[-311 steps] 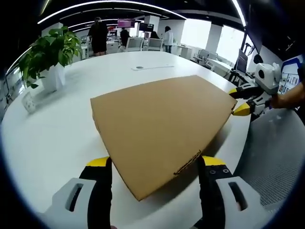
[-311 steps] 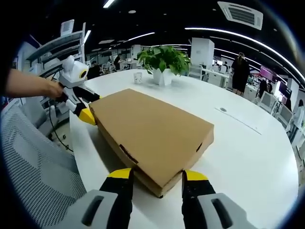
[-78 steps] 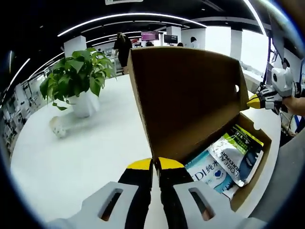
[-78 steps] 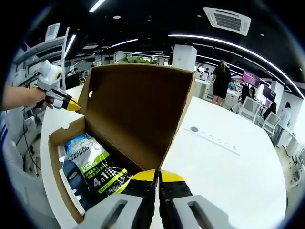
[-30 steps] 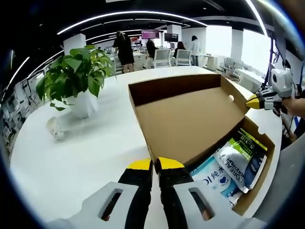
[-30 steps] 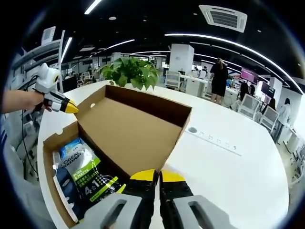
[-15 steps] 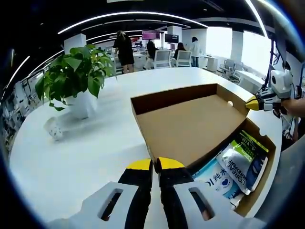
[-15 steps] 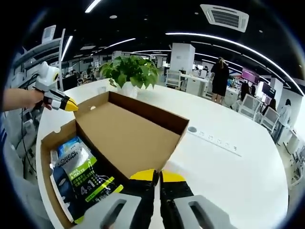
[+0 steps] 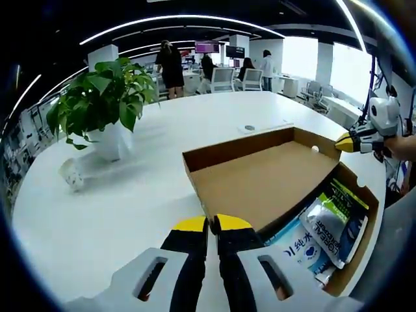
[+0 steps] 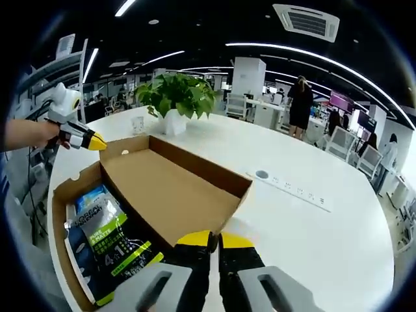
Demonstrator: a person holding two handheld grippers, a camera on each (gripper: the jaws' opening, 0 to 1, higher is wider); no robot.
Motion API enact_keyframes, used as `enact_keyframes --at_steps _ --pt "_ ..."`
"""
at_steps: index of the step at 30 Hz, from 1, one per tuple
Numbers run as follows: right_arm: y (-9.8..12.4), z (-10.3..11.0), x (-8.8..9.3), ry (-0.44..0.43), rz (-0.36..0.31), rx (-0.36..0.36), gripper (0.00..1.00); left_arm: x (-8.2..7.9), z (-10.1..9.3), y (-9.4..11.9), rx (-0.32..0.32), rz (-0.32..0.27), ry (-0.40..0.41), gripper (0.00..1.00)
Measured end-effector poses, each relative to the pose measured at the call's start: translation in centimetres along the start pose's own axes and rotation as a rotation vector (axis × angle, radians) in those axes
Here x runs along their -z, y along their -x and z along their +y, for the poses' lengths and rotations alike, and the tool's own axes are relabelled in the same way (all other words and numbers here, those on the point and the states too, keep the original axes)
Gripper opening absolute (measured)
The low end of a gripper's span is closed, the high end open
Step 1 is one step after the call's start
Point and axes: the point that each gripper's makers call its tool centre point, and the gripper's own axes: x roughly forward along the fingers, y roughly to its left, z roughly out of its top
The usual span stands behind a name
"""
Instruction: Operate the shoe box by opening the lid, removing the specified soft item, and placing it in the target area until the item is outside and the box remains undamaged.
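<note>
Cardboard shoe box [image 9: 354,260] holds packets [image 10: 104,237]; each gripper [image 9: 212,224] [image 10: 213,241] pinches its lid [image 9: 263,179].

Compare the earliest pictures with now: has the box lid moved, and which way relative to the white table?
Yes. The lid was shut flat over the box; it has swung up and over, and now lies open, leaning back toward the white table, away from the packets.

I see a broad white counter [image 9: 117,214] carrying the open shoe box [image 9: 273,179], its lid laid back nearly flat. Well apart from the box stand a potted plant [image 9: 104,107] and, near it, a small cup [image 9: 71,174]. A round grommet [image 10: 261,175] sits in the surface.
</note>
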Motion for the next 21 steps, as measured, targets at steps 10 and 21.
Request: enact_keyframes --at_steps 10,21 --pt "-0.53 -0.22 0.20 -0.023 0.007 -0.005 0.00 -0.06 0.20 -0.57 -0.002 0.003 0.017 0.03" --pt "-0.70 -0.21 0.30 -0.039 0.011 -0.006 0.00 0.06 0.02 -0.73 0.002 0.006 0.038 0.03"
